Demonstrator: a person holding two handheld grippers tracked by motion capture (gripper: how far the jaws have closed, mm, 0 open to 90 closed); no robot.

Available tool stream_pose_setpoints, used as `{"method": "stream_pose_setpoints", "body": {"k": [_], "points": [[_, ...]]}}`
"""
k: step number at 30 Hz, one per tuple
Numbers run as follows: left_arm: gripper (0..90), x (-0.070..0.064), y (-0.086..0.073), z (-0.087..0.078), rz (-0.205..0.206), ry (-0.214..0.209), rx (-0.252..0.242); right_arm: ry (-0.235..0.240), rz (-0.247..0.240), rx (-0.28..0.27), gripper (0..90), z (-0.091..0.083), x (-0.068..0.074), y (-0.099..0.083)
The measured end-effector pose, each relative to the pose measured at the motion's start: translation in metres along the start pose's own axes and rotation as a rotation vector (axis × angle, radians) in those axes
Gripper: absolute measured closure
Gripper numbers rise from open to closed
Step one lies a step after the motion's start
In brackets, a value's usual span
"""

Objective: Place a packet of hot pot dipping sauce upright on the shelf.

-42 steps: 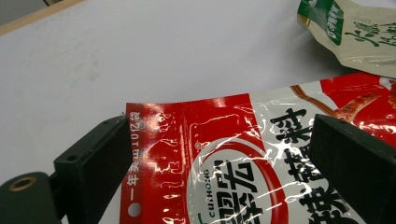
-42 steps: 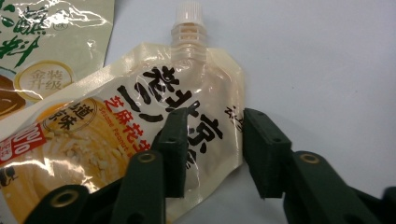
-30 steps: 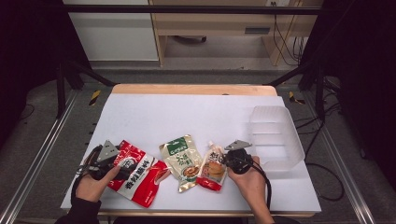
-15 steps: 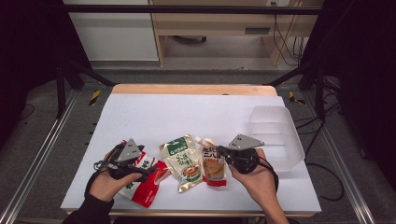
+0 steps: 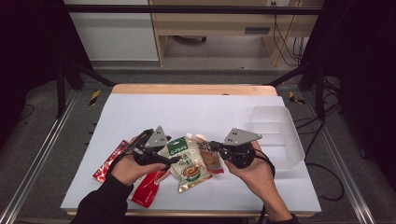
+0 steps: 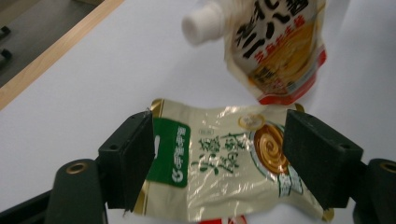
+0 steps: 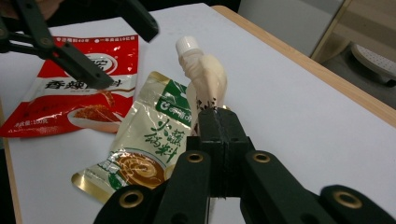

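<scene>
Black right tongs (image 7: 212, 135) clamped on spouted pouch (image 7: 205, 79), lifted near surface's front edge. Left tongs (image 6: 219, 154) wide, straddling green-label sachet (image 6: 219, 163); a second ago over red packet (image 5: 114, 158).

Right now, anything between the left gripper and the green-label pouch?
Nothing visible. The left gripper hangs open, jaws straddling the green-label pouch, which lies flat. The spouted pouch, pinched by the right gripper, sits beyond it, off the path.

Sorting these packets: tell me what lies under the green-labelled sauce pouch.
The green-labelled sauce pouch overlaps one end of the red packet, otherwise resting on the white table. How far the red packet runs beneath is hidden.
</scene>
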State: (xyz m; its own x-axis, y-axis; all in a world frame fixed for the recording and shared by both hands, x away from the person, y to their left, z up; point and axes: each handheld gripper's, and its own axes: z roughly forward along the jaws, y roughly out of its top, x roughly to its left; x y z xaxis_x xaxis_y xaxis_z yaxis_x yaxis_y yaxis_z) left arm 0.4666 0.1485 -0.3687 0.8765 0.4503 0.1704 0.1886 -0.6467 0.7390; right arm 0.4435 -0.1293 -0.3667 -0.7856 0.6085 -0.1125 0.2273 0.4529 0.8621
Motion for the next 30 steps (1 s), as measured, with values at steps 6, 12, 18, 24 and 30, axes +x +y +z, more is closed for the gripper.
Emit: {"method": "stream_pose_setpoints", "body": {"k": [6, 12, 18, 24, 30], "points": [[27.9, 0.006, 0.019, 0.010, 0.066, -0.004, 0.022, 0.020, -0.012, -0.019, 90.0, 0.007, 0.001, 0.007], [36.8, 0.019, 0.021, 0.008, 0.034, -0.051, -0.011, 0.064, -0.027, -0.049, 90.0, 0.012, 0.006, 0.018], [44.3, 0.024, 0.018, 0.000, 0.022, -0.065, -0.033, 0.087, -0.039, -0.051, 90.0, 0.016, 0.010, 0.025], [52.0, 0.026, 0.017, -0.003, 0.011, -0.075, -0.036, 0.097, -0.031, -0.055, 90.0, 0.021, 0.013, 0.029], [61.8, 0.031, 0.016, -0.008, -0.012, -0.094, -0.037, 0.108, 0.000, -0.068, 90.0, 0.024, 0.009, 0.028]]}}
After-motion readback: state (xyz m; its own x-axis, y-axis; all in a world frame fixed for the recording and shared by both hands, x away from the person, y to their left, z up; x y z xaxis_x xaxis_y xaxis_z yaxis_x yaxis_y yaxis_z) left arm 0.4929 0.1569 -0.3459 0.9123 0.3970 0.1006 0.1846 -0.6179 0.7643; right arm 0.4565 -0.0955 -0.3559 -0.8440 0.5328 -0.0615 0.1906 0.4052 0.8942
